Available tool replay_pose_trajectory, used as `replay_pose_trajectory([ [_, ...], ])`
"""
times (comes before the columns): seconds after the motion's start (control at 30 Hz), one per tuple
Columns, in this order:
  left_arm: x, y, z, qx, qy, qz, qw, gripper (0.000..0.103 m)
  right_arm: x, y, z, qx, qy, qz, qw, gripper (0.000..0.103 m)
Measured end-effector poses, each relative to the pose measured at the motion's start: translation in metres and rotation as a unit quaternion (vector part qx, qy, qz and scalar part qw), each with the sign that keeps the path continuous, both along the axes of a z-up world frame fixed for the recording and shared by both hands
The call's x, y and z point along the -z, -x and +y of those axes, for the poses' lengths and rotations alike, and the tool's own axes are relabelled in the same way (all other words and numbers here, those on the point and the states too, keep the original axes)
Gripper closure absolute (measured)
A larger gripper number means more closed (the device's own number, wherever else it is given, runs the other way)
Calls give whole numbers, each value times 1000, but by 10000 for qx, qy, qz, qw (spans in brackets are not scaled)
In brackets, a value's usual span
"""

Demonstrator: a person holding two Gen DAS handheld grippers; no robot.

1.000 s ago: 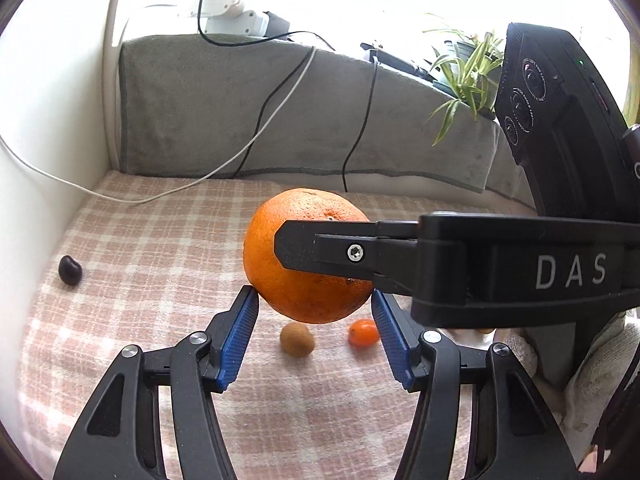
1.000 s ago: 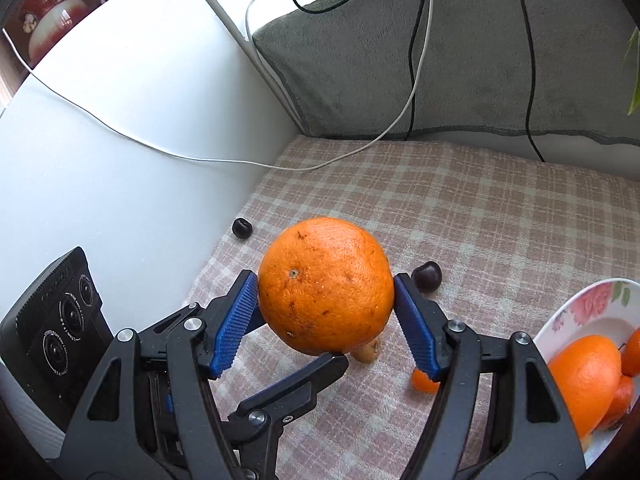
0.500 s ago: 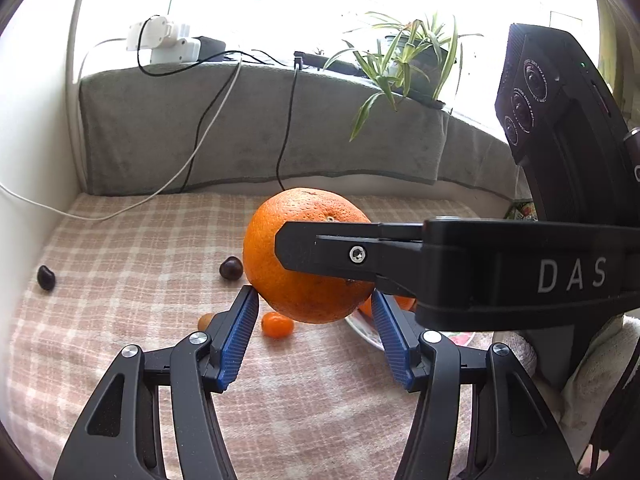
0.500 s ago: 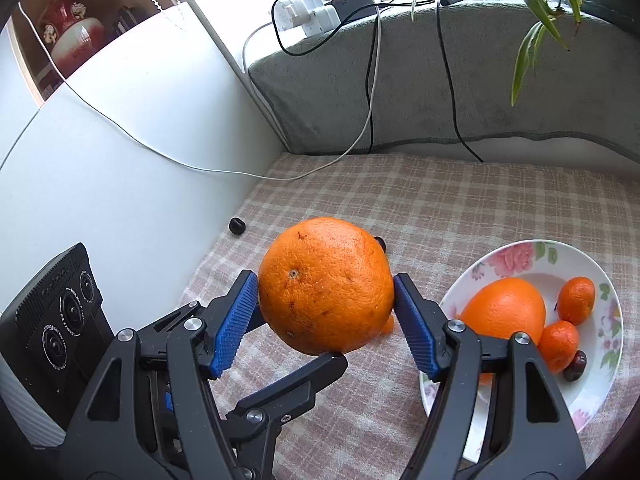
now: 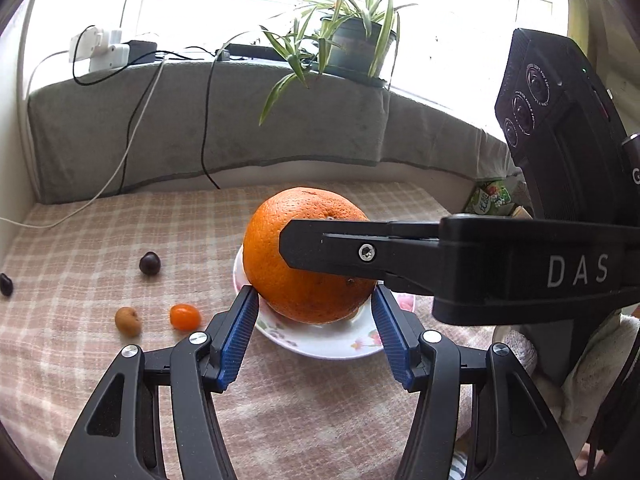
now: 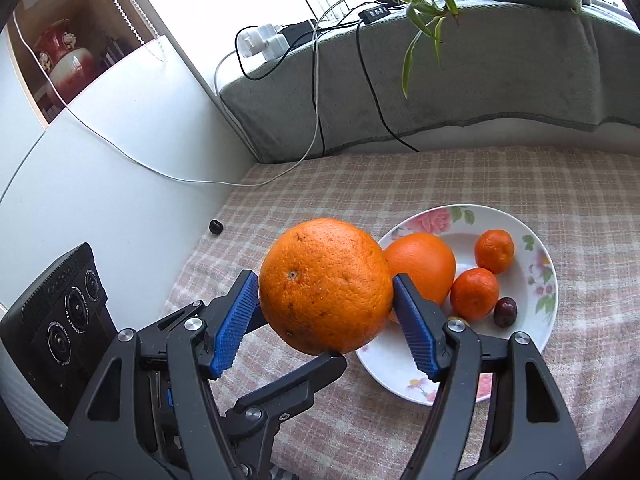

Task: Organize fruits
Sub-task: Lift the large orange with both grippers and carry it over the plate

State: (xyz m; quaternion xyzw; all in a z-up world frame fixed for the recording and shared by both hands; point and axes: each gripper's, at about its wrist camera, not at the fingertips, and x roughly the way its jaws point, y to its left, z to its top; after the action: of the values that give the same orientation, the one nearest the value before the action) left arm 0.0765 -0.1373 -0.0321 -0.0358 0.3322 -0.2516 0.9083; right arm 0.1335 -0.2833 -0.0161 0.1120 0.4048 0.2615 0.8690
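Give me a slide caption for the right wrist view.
Right gripper holds a large orange beside a flowered plate of fruit.

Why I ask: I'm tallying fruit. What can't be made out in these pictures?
- Left wrist view: large orange and right tongs hide what's on the plate.
- Right wrist view: the orange covers the cloth behind it.
- Both views: whether the left tongs press the orange is unclear.
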Motion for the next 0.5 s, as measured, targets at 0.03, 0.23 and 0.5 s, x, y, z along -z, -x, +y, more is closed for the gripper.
replay_pose_trajectory([
  [0.03,0,1,-4,44,-6,5,10000,45,1,1,-5,37,-2,15,10000,31],
  [0.23,6,0,-28,270,-35,111,9996,45,8,7,-30,226,-27,119,9997,31],
  [0.5,16,-2,-55,524,-107,285,9982,48,20,9,-61,446,-79,282,9986,31],
])
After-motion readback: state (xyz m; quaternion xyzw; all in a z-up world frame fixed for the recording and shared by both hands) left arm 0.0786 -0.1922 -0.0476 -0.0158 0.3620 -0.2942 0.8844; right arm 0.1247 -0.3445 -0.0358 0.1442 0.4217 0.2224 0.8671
